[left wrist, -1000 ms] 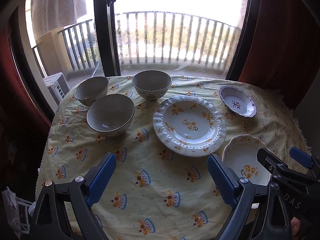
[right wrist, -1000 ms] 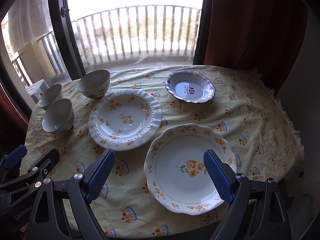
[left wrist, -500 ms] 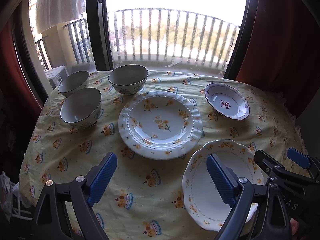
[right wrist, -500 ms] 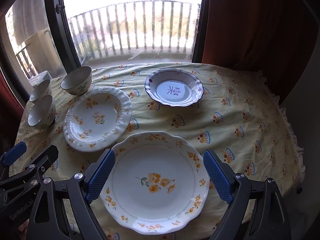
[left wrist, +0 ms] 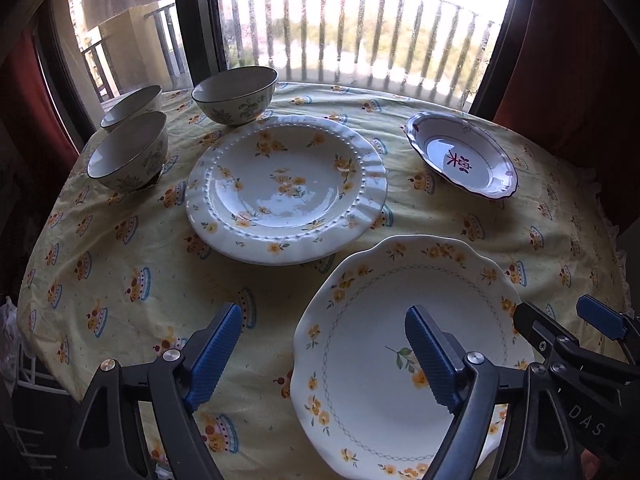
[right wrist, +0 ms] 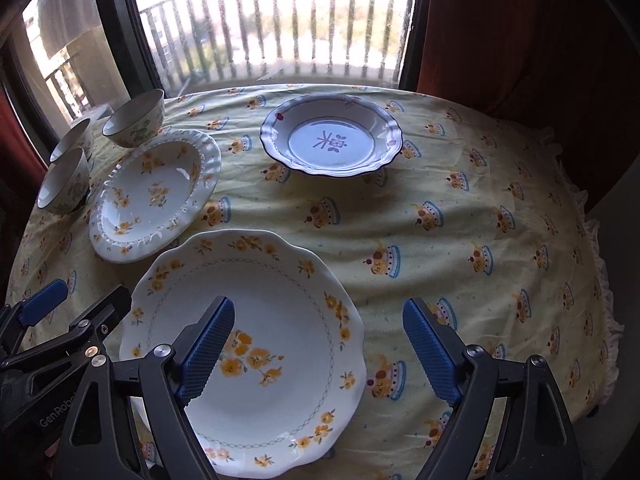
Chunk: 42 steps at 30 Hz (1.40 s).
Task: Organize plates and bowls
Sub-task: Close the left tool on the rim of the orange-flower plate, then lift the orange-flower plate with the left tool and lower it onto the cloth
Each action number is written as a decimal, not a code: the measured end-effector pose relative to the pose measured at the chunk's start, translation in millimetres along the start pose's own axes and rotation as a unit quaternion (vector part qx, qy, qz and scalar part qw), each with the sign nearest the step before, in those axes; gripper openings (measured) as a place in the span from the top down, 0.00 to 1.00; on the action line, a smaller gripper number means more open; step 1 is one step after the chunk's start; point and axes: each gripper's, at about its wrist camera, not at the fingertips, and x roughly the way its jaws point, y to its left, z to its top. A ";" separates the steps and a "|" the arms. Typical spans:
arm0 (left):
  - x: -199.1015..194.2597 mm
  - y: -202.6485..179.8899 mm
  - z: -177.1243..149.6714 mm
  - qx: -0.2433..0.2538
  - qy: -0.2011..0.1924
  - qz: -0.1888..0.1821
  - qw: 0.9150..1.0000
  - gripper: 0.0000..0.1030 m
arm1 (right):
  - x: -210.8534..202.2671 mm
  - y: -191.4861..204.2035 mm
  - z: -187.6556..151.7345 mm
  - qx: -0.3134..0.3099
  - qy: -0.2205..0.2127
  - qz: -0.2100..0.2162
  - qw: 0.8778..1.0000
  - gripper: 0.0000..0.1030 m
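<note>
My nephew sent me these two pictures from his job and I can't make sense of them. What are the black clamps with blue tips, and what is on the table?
These are hand-held grabbing tools, one in each of a person's hands, each with a camera looking along its two blue-padded fingers. One picture is from the left gripper, the other from the right gripper.

On the yellow patterned tablecloth lie three pale ceramic bowls, a beaded-rim white plate with yellow flowers, a blue-rimmed white dish with a red mark, and a scalloped white plate with yellow flowers.

Both grippers' jaws are closing, each straddling one edge of the scalloped plate, yet nothing is held.
</note>
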 end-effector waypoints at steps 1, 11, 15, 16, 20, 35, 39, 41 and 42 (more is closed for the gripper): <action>5.1 -2.2 -2.4 -0.003 0.006 0.000 1.000 0.18 | 5.3 -2.6 -2.2 -0.002 0.006 0.003 1.000 0.16; 49.3 -18.8 -21.3 -0.020 0.063 0.016 0.998 0.20 | 56.2 -21.9 -13.7 -0.014 0.073 0.021 0.997 0.21; 56.6 -22.3 -22.4 -0.018 0.070 0.033 0.997 0.21 | 70.1 -22.4 -14.3 -0.022 0.090 0.028 0.995 0.22; 58.0 -22.6 -22.4 -0.018 0.072 0.036 0.997 0.21 | 72.8 -21.8 -14.2 -0.024 0.093 0.030 0.995 0.22; 63.1 -21.4 -20.7 -0.022 0.079 0.044 0.996 0.23 | 82.9 -19.7 -14.0 -0.032 0.108 0.042 0.993 0.26; 67.2 -15.8 -15.2 -0.010 0.084 0.022 0.996 0.28 | 88.0 -8.5 -10.6 -0.016 0.123 0.053 0.991 0.36; 61.9 -18.1 -16.5 0.016 0.077 0.030 0.996 0.31 | 83.1 -6.9 -15.2 -0.002 0.127 0.042 0.991 0.36; 61.1 -13.0 -16.2 0.015 0.084 0.018 0.996 0.31 | 78.1 -4.3 -17.2 0.002 0.125 0.035 0.992 0.36; 61.0 -11.0 -16.0 0.016 0.086 0.015 0.996 0.31 | 75.9 -2.5 -17.9 0.002 0.123 0.030 0.992 0.36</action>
